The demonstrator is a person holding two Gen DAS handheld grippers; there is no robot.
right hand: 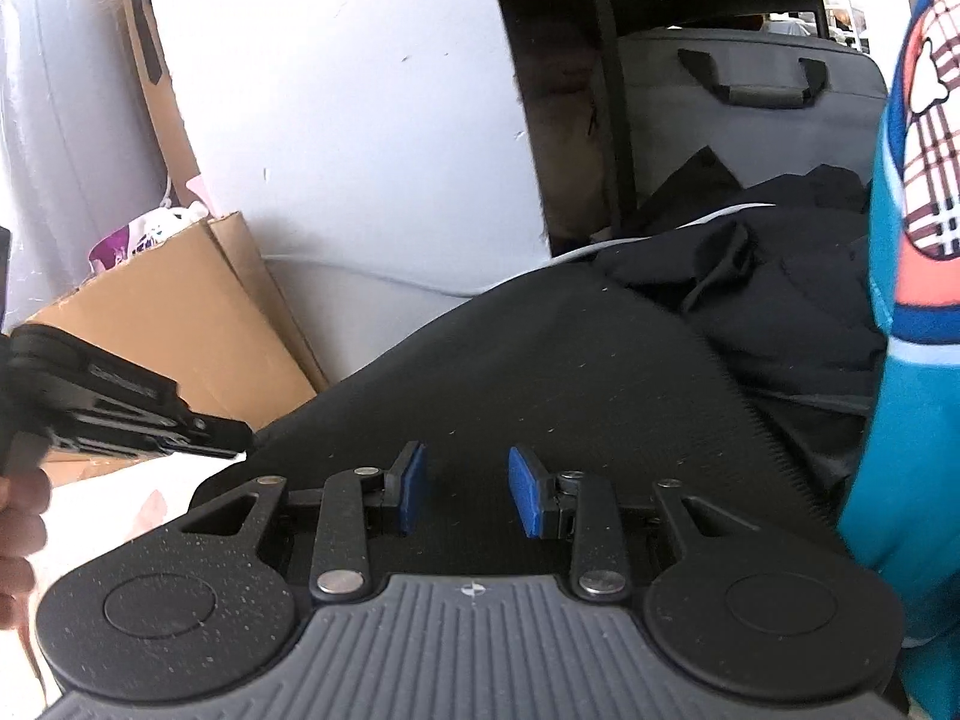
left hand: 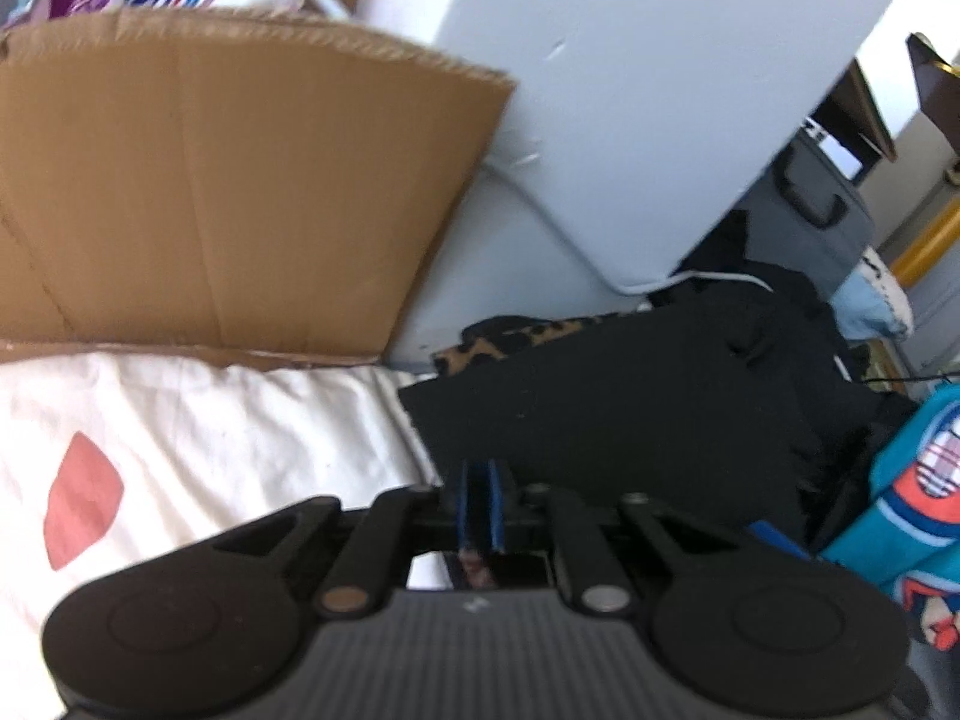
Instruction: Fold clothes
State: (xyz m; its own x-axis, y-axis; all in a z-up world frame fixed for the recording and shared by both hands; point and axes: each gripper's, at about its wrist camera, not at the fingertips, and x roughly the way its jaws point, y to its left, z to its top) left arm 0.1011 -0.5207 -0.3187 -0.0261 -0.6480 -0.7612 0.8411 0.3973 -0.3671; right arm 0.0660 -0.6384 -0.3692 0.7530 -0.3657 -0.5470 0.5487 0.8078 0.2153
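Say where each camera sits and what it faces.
Left wrist: sits behind the left tongs, shut on the black garment; faces the cardboard box and white sheet.
Right wrist: sits behind the open right tongs, over the same garment; the person's fingers show at the left edge.
Shared: black garment, cardboard box, grey suitcase, teal cloth.

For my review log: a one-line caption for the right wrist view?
Open right gripper hovers over black garment whose corner the left gripper pinches, cardboard box behind.
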